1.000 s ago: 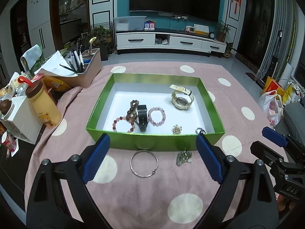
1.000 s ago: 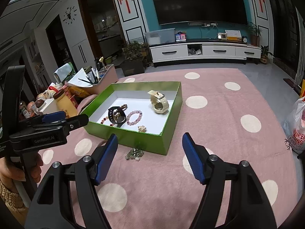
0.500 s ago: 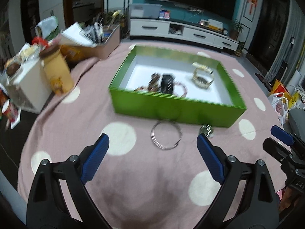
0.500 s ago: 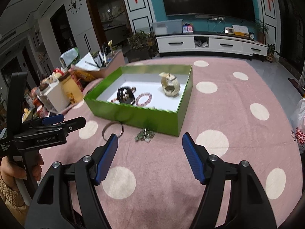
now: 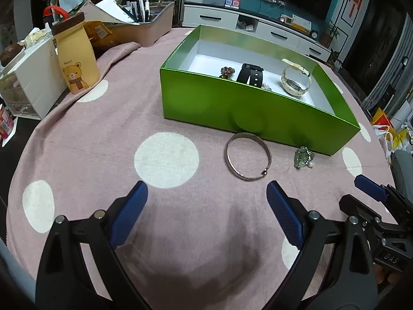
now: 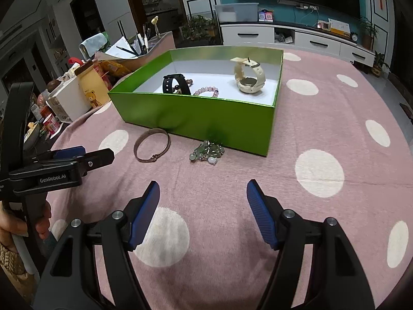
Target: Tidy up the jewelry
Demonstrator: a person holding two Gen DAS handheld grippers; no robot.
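Bangle (image 5: 249, 156) on cloth; left gripper (image 5: 206, 193) fingers spread, low, behind it.

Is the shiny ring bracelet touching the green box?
Apart. In the right wrist view, a strip of pink cloth shows between the bangle and the green box; the left wrist view shows that gap less plainly.

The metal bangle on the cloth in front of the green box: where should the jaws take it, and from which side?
Judging by its pose, come from above: the bangle lies flat. Pinch its near rim, one jaw inside the ring; the far rim lies close to the green box.
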